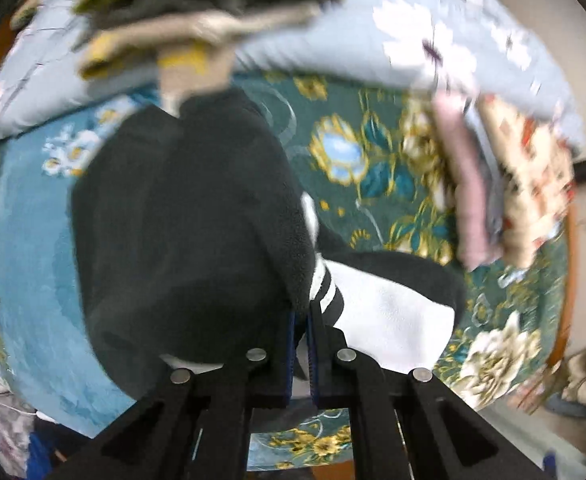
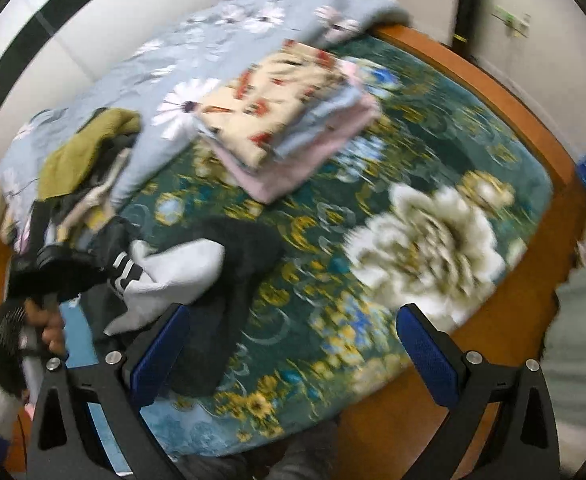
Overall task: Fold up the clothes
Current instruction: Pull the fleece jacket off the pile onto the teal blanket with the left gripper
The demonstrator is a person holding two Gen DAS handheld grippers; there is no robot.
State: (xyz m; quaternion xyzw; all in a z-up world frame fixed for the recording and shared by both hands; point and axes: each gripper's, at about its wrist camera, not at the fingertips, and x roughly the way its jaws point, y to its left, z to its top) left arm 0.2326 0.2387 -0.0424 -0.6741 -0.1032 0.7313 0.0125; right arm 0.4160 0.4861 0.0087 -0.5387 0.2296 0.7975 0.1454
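Note:
A black and white garment (image 1: 197,216) with black-and-white striped trim lies on the floral bedspread (image 1: 349,136). My left gripper (image 1: 301,312) is shut on the garment at its striped edge and lifts it. The garment also shows in the right wrist view (image 2: 181,272), with the left gripper (image 2: 65,268) on it at the left. My right gripper (image 2: 293,344) is open and empty above the bedspread (image 2: 413,128), just right of the garment.
A folded stack of clothes (image 2: 289,120) lies on the bed's far side and also shows in the left wrist view (image 1: 505,184). An unfolded pile of olive and beige clothes (image 2: 89,160) sits on a grey floral quilt (image 2: 197,48). The wooden bed edge (image 2: 505,92) runs along the right.

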